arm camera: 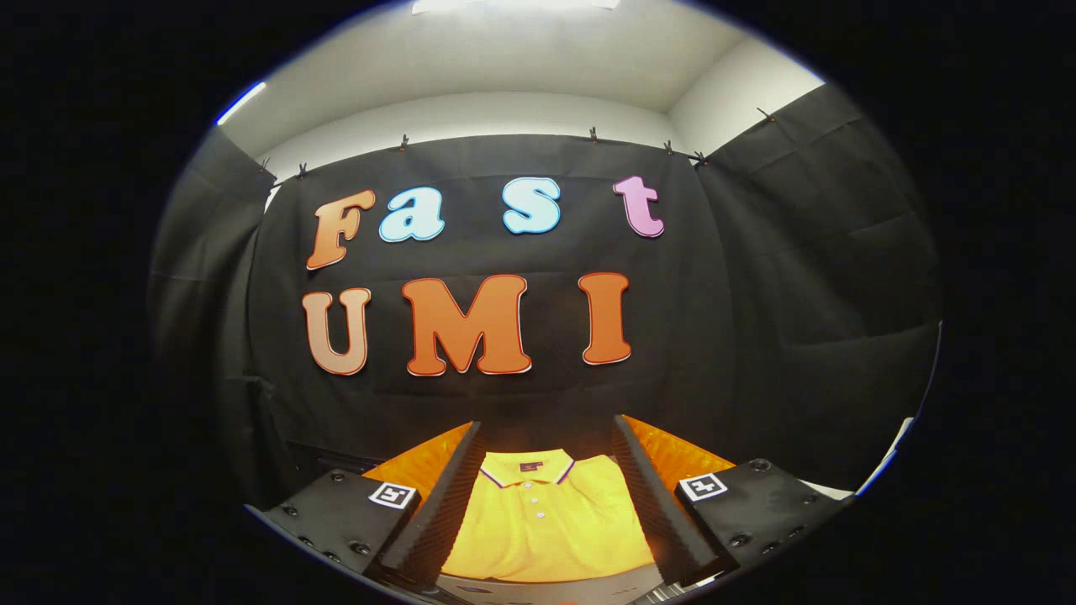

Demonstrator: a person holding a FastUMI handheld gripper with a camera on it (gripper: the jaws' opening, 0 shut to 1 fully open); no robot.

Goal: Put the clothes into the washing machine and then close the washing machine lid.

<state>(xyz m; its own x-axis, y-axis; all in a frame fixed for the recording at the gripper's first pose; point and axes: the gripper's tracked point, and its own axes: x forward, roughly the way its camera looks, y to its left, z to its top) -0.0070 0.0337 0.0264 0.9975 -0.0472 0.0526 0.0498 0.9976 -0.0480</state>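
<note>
Your gripper (pixel 546 433) — jaws spread wide, pinching nothing | yellow polo shirt (pixel 546 521) lies flat between the fingers, collar at 12 o'clock — untouched on the surface below.

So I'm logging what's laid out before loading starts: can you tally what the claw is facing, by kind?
Yellow polo shirt, lying flat between the fingers of the open claw: 1
Buttons on the shirt's placket: 3
Square black-and-white marker tags, one on each side of the claw: 2
Total: 6
</note>
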